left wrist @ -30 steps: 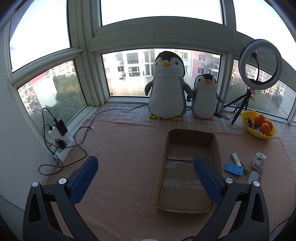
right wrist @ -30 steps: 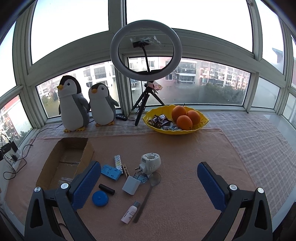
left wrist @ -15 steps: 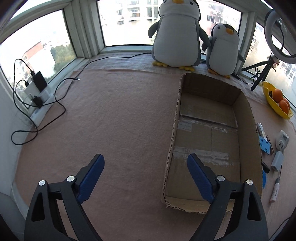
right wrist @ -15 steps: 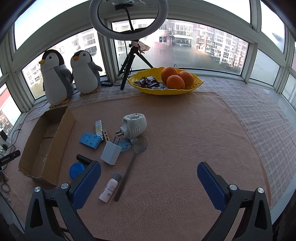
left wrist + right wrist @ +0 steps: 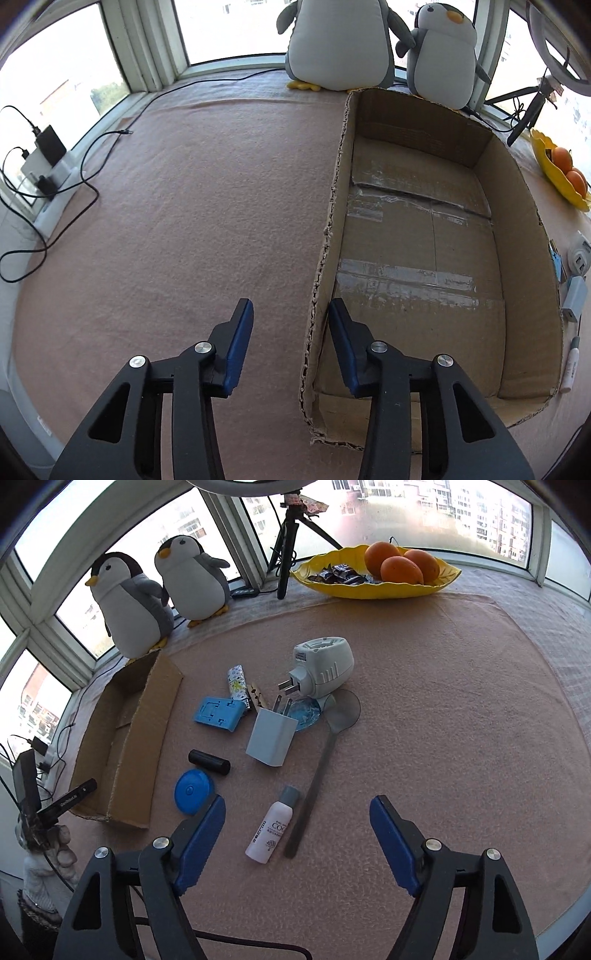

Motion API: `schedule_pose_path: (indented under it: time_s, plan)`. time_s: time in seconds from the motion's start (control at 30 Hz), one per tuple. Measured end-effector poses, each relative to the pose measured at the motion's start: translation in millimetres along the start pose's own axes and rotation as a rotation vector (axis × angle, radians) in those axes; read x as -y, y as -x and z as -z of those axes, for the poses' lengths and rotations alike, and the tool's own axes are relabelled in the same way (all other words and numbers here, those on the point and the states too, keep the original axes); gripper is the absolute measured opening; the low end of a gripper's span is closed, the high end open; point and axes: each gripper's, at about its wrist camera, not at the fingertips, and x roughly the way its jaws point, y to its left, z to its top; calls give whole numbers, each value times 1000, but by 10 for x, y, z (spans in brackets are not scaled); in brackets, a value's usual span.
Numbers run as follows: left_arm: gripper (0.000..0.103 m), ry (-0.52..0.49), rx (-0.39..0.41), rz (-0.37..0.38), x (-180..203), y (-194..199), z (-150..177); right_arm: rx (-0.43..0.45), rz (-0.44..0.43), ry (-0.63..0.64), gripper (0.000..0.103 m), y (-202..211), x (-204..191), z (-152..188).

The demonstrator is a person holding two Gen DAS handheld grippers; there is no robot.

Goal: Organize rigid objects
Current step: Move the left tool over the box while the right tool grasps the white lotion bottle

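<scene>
An empty cardboard box [image 5: 517, 206] lies on the pink cloth; it also shows in the right wrist view [image 5: 144, 734]. My left gripper [image 5: 290, 314] straddles the box's near left wall, jaws partly closed, one finger inside and one outside, not clamped. My right gripper [image 5: 297, 808] is open and empty above a small white bottle [image 5: 271, 829] and a long metal spoon [image 5: 321, 764]. Beyond lie a blue disc [image 5: 194, 791], a black cylinder [image 5: 209, 762], a white charger [image 5: 271, 736], a blue plastic piece [image 5: 218, 713], a patterned tube [image 5: 237, 682] and a white plug-in device [image 5: 323, 671].
Two plush penguins [image 5: 131, 602] stand at the window behind the box. A yellow bowl [image 5: 376, 585] with oranges and sweets sits at the back by a tripod [image 5: 286, 542]. A power strip with cables [image 5: 44, 166] lies at the left edge.
Both grippers have moved down and forward. My left gripper's jaws have narrowed around the box's left wall. My right gripper has come closer to the bottle and spoon.
</scene>
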Motion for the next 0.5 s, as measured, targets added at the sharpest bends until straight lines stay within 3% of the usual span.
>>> schedule_pose_path:
  time_s: [0.23, 0.5]
  plan:
    - [33, -12, -1, 10, 42, -53, -1, -111, -55, -21, 47, -317, -74, 76]
    - [30, -34, 10, 10, 68, -69, -10, -150, -49, -7, 34, -451, -141, 112]
